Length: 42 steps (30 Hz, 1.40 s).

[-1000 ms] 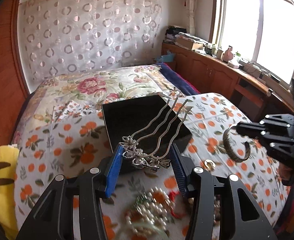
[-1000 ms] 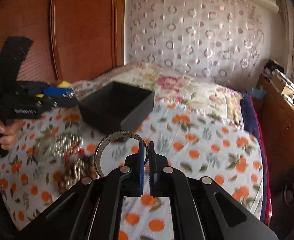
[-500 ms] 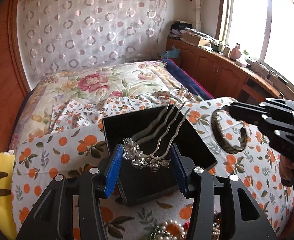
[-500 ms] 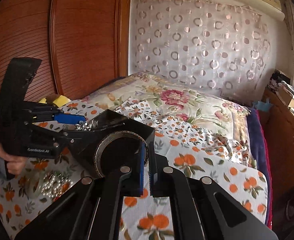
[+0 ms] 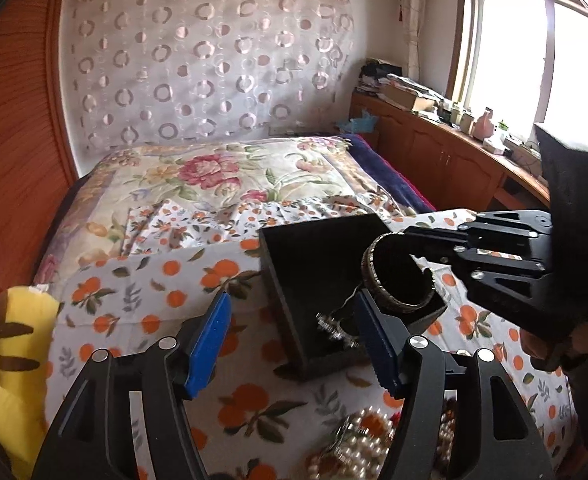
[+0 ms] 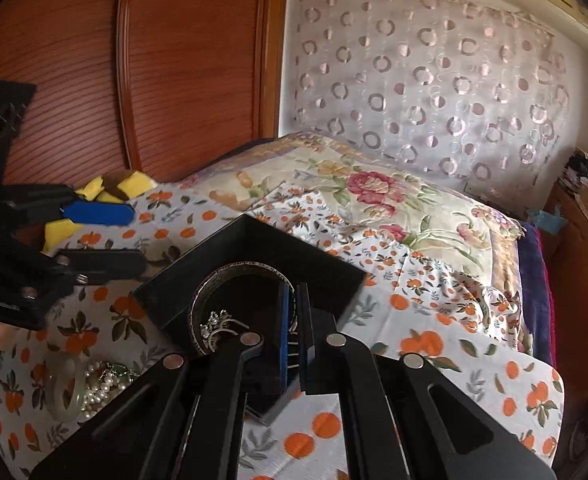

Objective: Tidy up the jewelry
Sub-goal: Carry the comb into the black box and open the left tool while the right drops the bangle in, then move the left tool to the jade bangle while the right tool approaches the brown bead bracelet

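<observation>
A black open box (image 5: pixel 314 256) (image 6: pixel 253 240) stands on the orange-print cloth. My left gripper (image 5: pixel 289 340) is open and empty, just left of and in front of the box. The silver hair comb (image 5: pixel 334 326) (image 6: pixel 217 326) lies inside the box. My right gripper (image 6: pixel 296 328) is shut on a silver bangle (image 6: pixel 241 270) (image 5: pixel 390 276) and holds it over the box's inside.
A heap of pearl strands (image 5: pixel 362 444) (image 6: pixel 101 384) and a pale jade bangle (image 6: pixel 63 394) lie on the cloth in front of the box. A yellow plush toy (image 5: pixel 9 360) sits at the left. A wooden cabinet (image 5: pixel 446 160) runs along the right.
My left gripper has opened and let the hair comb drop into the box, then drawn back left. My right gripper has carried the bangle over the box.
</observation>
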Each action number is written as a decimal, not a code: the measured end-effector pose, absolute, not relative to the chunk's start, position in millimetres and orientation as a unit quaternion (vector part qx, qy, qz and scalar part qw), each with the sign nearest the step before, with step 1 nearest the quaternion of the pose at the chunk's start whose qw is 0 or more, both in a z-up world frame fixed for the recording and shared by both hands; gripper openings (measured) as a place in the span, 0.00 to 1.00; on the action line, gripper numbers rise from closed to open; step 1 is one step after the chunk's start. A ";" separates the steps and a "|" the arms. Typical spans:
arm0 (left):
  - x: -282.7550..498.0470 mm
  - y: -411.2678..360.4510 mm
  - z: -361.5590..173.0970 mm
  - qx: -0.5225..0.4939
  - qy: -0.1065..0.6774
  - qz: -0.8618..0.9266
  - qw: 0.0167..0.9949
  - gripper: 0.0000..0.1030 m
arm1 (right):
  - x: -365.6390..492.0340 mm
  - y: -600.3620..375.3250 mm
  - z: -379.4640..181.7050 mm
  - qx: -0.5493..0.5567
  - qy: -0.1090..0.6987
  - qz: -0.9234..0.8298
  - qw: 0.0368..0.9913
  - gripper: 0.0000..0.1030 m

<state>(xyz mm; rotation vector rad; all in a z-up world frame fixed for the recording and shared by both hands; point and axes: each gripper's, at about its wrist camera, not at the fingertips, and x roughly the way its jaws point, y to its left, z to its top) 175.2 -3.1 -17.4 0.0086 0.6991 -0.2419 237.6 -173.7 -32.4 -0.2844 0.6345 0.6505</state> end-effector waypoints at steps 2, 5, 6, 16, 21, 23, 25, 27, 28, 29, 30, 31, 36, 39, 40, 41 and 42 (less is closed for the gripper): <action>168.7 2.9 -18.5 0.003 0.342 -0.113 0.933 0.60 | 238.7 -167.0 -37.0 -0.144 0.312 0.315 0.885 0.04; 159.4 9.4 -23.5 -0.001 0.347 -0.108 0.932 0.60 | 238.6 -160.1 -44.4 -0.154 0.320 0.314 0.880 0.05; 156.9 10.7 -25.4 -0.001 0.349 -0.107 0.931 0.60 | 238.7 -158.8 -46.1 -0.156 0.322 0.313 0.880 0.05; 122.2 15.7 -37.9 -0.004 0.357 -0.107 0.928 0.61 | 221.4 -170.4 -36.9 -0.147 0.321 0.290 0.889 0.07; 100.6 12.1 -37.9 0.001 0.350 -0.110 0.930 0.68 | 188.7 -186.8 -26.3 -0.133 0.311 0.284 0.897 0.07; 92.5 10.1 -39.0 0.003 0.350 -0.113 0.930 0.68 | 174.4 -191.9 -25.8 -0.126 0.311 0.285 0.898 0.07; 83.9 7.3 -39.9 0.007 0.348 -0.116 0.930 0.68 | 164.5 -194.7 -26.5 -0.123 0.311 0.284 0.899 0.07; 76.8 5.5 -41.4 0.009 0.346 -0.119 0.930 0.70 | 152.8 -198.6 -29.2 -0.120 0.311 0.282 0.900 0.07; 74.5 5.0 -42.0 0.009 0.346 -0.120 0.931 0.73 | 148.3 -199.2 -31.6 -0.117 0.313 0.282 0.899 0.07; 70.7 4.0 -44.5 0.009 0.346 -0.121 0.930 0.74 | 143.8 -200.9 -34.8 -0.113 0.315 0.280 0.900 0.07; 67.7 3.0 -47.1 0.009 0.348 -0.121 0.930 0.74 | 141.2 -201.9 -37.2 -0.112 0.317 0.279 0.900 0.07; 65.3 2.3 -50.4 0.011 0.349 -0.119 0.929 0.75 | 137.4 -203.1 -41.7 -0.108 0.321 0.277 0.899 0.07; 56.0 2.4 -62.6 0.013 0.364 -0.114 0.924 0.82 | 125.7 -207.8 -62.7 -0.093 0.345 0.278 0.891 0.23; 52.2 4.4 -69.4 0.014 0.373 -0.112 0.921 0.82 | 119.7 -208.4 -72.5 -0.094 0.356 0.282 0.886 0.23; 51.9 4.8 -71.6 0.016 0.377 -0.109 0.920 0.82 | 118.7 -207.9 -75.3 -0.096 0.362 0.285 0.882 0.23; 51.2 5.2 -73.2 0.016 0.379 -0.108 0.919 0.82 | 118.1 -207.1 -77.6 -0.098 0.367 0.287 0.880 0.23; 50.9 5.5 -74.9 0.016 0.383 -0.108 0.917 0.82 | 117.3 -206.7 -79.8 -0.100 0.372 0.288 0.877 0.23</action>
